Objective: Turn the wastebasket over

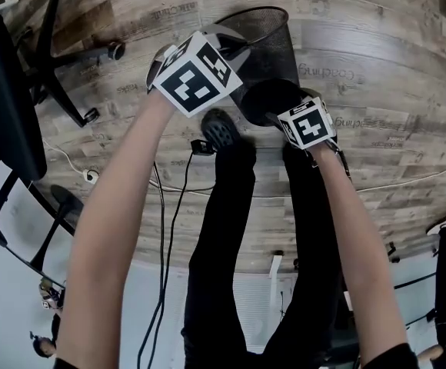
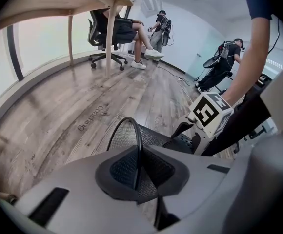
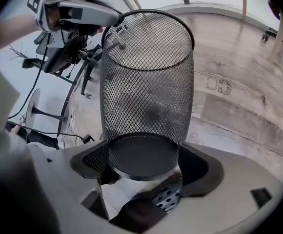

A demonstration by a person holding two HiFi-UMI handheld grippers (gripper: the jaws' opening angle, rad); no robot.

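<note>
Left gripper [image 2: 139, 172] pinched shut on the rim, right gripper [image 3: 144, 162] clamped round the base — hold both firm and swing the wastebasket [image 1: 273, 52], tilted over the floor [image 1: 392, 44], smoothly over.

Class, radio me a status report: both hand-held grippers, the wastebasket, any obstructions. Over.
Left hand-held gripper clamped on wastebasket rim. Right hand-held gripper gripping its base. It's tipped, mouth facing away. Office chair off left, apart.
</note>
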